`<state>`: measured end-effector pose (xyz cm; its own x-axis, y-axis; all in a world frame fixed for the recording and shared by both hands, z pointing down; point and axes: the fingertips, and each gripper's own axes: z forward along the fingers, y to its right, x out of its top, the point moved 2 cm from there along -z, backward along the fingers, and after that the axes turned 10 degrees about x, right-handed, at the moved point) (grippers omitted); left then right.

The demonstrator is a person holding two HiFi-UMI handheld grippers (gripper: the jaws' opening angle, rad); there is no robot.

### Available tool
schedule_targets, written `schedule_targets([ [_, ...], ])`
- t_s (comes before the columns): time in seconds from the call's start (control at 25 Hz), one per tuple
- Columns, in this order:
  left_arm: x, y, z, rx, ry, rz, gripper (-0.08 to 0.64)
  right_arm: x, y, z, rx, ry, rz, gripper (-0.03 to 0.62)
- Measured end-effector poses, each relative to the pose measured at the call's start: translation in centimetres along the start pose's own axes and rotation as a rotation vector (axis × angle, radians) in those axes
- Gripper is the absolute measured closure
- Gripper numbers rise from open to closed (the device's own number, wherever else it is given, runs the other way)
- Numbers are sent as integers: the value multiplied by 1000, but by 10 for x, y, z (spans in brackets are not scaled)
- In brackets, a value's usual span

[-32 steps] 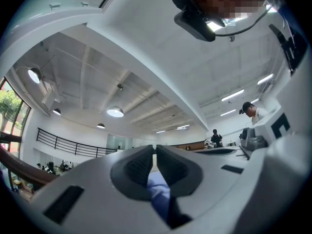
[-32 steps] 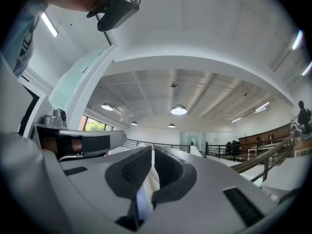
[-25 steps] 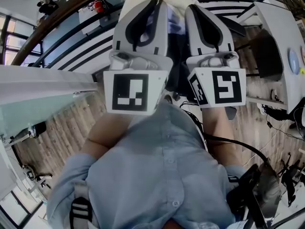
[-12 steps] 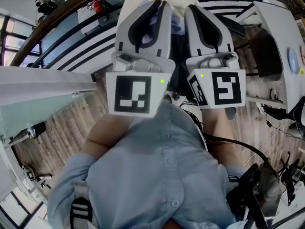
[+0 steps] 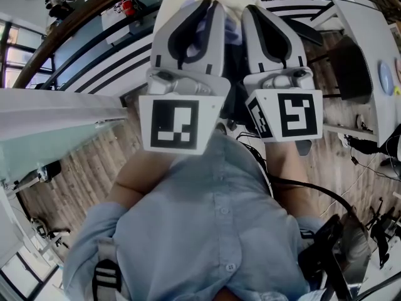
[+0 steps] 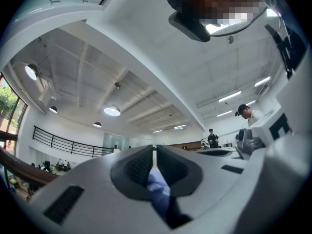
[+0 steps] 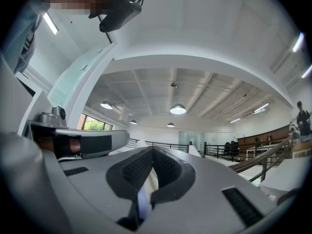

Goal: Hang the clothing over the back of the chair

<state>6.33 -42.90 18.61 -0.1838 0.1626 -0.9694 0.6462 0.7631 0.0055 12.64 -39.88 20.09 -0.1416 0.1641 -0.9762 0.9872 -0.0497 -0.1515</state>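
The clothing (image 6: 157, 188), probably light, soft and limp, is held up before the person, a fold of it pinched in each closed gripper, left gripper (image 6: 155, 152) and right gripper (image 7: 152, 152), a good hold for draping.

The small green light on the left marker cube (image 5: 175, 123), behind the left tongs (image 5: 211, 5), glowed half a second ago and is out now. The matching light on the right marker cube (image 5: 292, 115), behind the right tongs (image 5: 252, 9), is out too.
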Motion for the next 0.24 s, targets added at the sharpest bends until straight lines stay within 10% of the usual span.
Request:
schedule_targets([
  [0.24,-1,1,0,1,1,3,534,-1,0,0,-2,1,1,581],
])
